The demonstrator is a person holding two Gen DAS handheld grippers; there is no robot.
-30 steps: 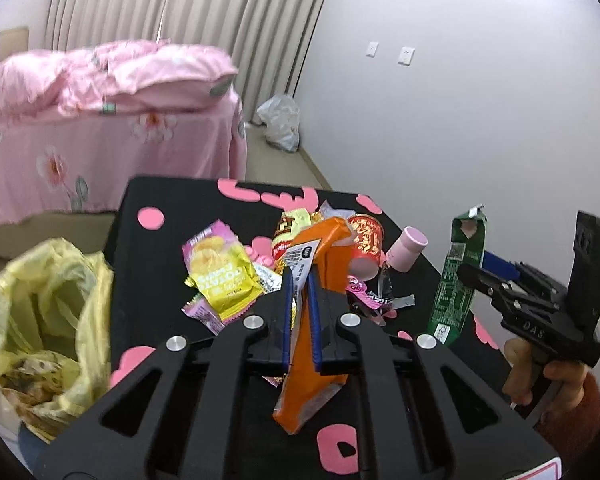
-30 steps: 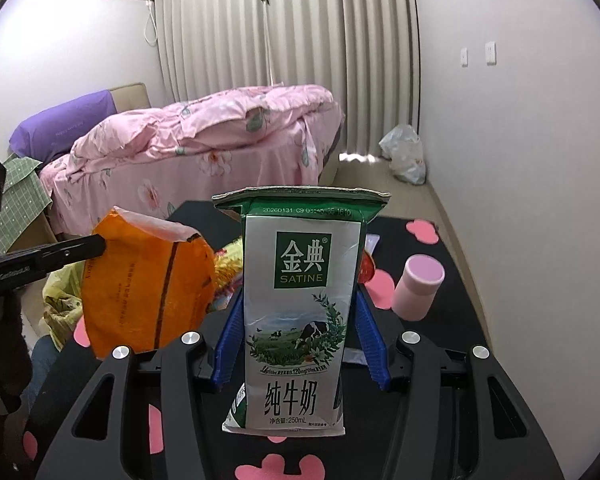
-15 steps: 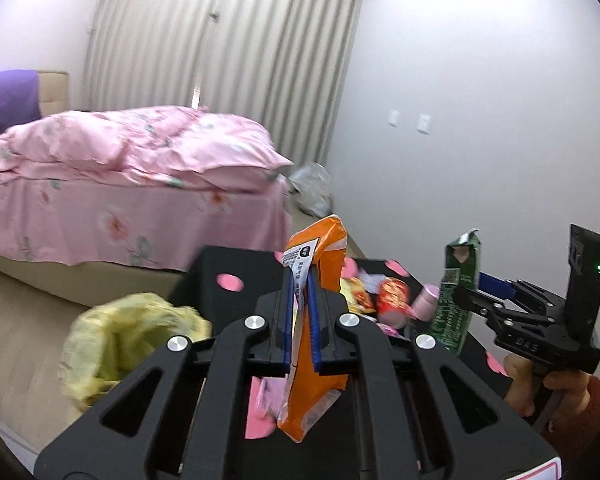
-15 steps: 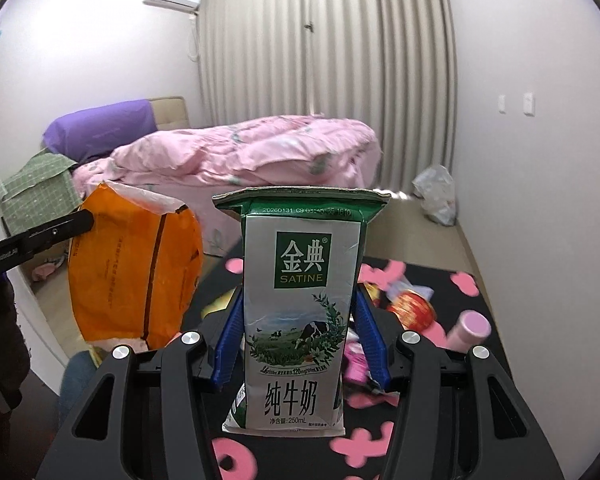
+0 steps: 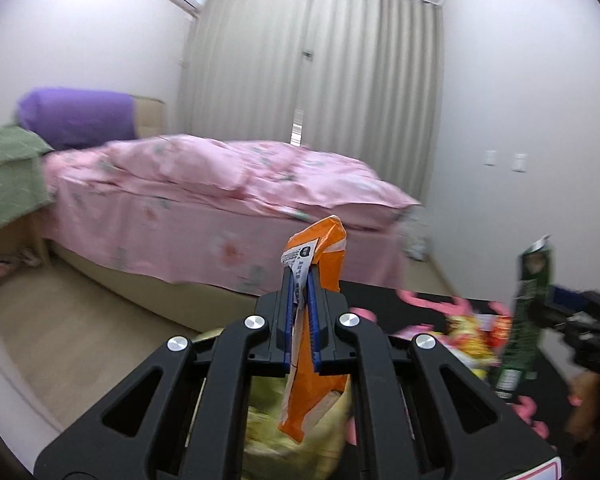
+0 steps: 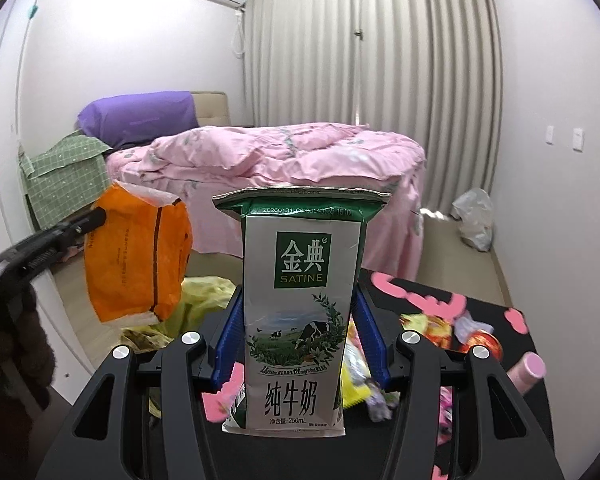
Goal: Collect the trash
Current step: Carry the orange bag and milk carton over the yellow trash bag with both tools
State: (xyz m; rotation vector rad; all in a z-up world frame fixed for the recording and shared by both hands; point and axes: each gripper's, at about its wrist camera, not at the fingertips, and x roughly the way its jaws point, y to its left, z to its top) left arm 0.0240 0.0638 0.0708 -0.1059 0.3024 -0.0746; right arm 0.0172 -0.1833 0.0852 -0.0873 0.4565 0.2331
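Note:
My left gripper [image 5: 301, 280] is shut on an orange snack bag [image 5: 318, 360], which hangs above the yellow trash bag [image 5: 292, 440]. In the right wrist view the same orange snack bag [image 6: 136, 260] hangs at the left, over the yellow trash bag [image 6: 204, 296] beside the table. My right gripper [image 6: 300, 332] is shut on a green and white milk carton [image 6: 300, 312], held upright. The left wrist view shows that milk carton [image 5: 526, 316] at the far right, in the right gripper [image 5: 548, 312].
A black table [image 6: 480, 320] with pink patches carries loose wrappers [image 6: 432, 324], a red can [image 6: 484, 340] and a pink bottle [image 6: 526, 372]. A pink bed [image 6: 292, 168] stands behind. A white plastic bag [image 6: 474, 216] lies on the floor by the curtain.
Both grippers have swung left and risen, away from the table litter toward the yellow bag. The orange bag and the carton stay gripped.

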